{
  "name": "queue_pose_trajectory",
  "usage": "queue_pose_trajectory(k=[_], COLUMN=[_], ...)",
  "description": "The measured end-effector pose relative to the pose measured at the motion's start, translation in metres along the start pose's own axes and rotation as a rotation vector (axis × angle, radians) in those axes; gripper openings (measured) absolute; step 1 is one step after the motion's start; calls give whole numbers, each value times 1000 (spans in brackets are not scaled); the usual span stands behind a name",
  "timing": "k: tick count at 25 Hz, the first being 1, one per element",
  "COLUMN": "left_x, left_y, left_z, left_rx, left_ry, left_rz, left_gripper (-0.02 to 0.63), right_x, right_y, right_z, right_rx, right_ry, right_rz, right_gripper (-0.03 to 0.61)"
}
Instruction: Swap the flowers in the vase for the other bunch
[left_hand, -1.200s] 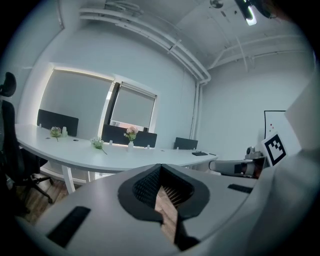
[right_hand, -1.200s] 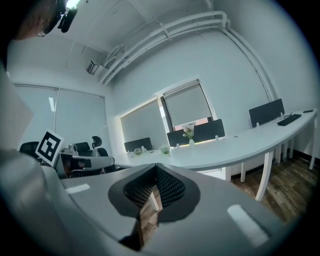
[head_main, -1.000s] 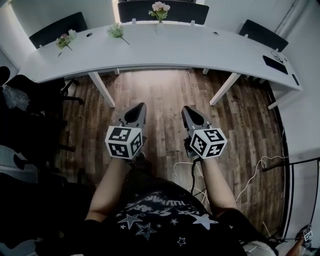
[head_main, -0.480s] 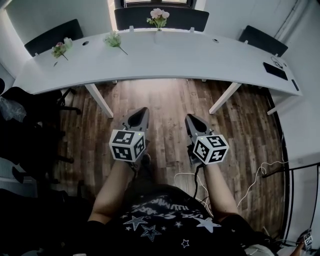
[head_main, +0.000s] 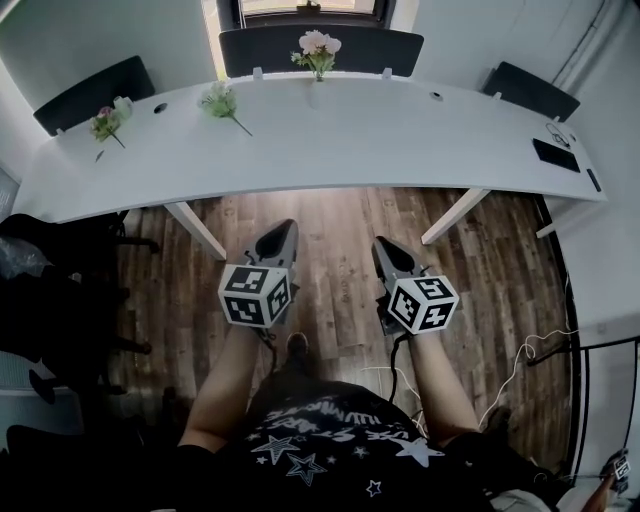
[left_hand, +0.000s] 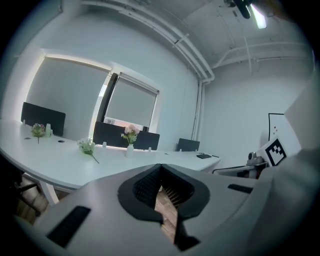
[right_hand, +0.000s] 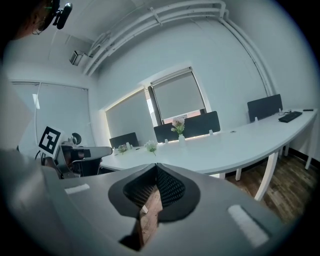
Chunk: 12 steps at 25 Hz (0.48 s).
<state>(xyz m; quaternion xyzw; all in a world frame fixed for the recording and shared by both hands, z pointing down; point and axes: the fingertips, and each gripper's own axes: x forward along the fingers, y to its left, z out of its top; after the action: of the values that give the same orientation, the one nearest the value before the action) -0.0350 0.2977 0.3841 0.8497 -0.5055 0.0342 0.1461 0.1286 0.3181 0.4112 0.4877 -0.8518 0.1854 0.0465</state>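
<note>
Two grippers side by side above the wooden floor (head_main: 340, 215), well short of the worktop (head_main: 400, 130). Left gripper (head_main: 283, 226): fingers clenched, nothing between them. Right gripper (head_main: 380, 243): fingers likewise clenched and empty.

One long, curved white worktop ahead, with three dark chair backs (head_main: 260, 45) behind it. One small white vase (left_hand: 130, 149) at the far edge, about mid-worktop, holding one bunch of pink flowers (head_main: 319, 44). One loose bunch (head_main: 220, 100) lying flat left of the vase, apart from it. A third, smaller bunch (head_main: 103, 122) near the left end, just beside one small white container (head_main: 122, 104). One dark flat device (head_main: 556, 155) near the right end.
</note>
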Motion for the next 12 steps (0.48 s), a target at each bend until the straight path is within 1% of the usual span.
queue_pose_trajectory(k=[6, 12], left_x=[35, 56], left_y=[33, 66], left_z=[19, 24], left_rx=[-22, -37], left_ry=[-12, -6], left_rz=[-26, -47], left_gripper=[8, 8], right_x=[46, 83], right_y=[-4, -6], right_z=[14, 23], right_rx=[-6, 0], right_ry=[22, 29], right_rz=[-5, -29], right_gripper=[3, 3])
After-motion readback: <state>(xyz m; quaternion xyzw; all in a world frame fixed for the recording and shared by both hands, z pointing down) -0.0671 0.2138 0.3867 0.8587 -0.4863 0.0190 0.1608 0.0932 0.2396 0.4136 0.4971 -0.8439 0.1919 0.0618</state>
